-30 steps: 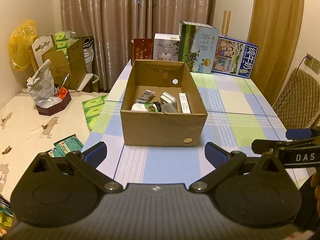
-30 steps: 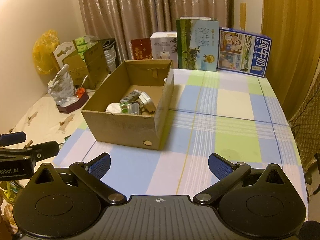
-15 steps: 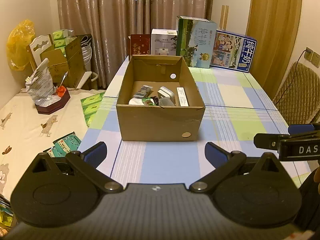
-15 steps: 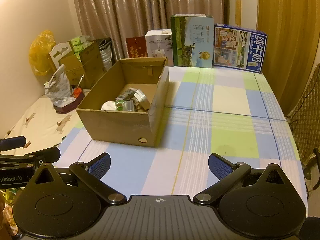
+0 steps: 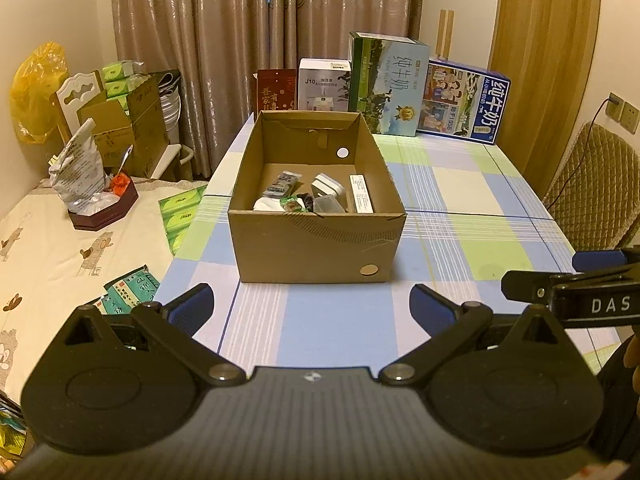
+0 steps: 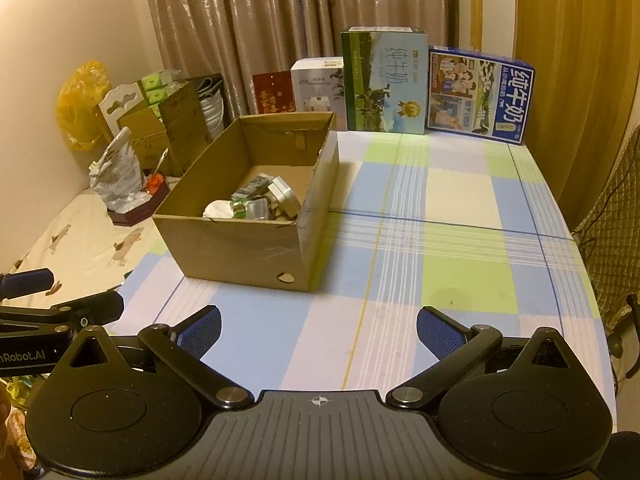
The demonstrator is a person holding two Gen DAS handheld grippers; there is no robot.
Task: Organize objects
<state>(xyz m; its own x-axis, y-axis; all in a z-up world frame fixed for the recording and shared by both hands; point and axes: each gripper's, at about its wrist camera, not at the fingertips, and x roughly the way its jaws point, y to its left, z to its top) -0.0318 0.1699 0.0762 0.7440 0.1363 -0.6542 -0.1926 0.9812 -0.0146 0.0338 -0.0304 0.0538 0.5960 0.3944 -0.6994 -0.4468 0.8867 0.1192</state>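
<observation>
An open cardboard box (image 5: 316,244) stands on the checked tablecloth (image 5: 460,200); it also shows in the right wrist view (image 6: 240,252). Several small items lie in it: a white packet, a green wrapped item (image 5: 292,204), a grey case (image 5: 327,189) and a long white box (image 5: 361,194). My left gripper (image 5: 312,306) is open and empty, hovering short of the box's near side. My right gripper (image 6: 319,326) is open and empty, to the right of the box, over the cloth. Each gripper shows at the edge of the other's view.
Milk cartons (image 5: 388,84) and other boxes (image 5: 323,85) stand along the table's far edge. A second table (image 5: 52,248) to the left holds a bag, a red tray (image 5: 105,207) and green packets. A chair (image 5: 592,192) stands at the right.
Both grippers have drawn back and up a little from the box, which now looks smaller and farther. Nothing was picked up or let go.
</observation>
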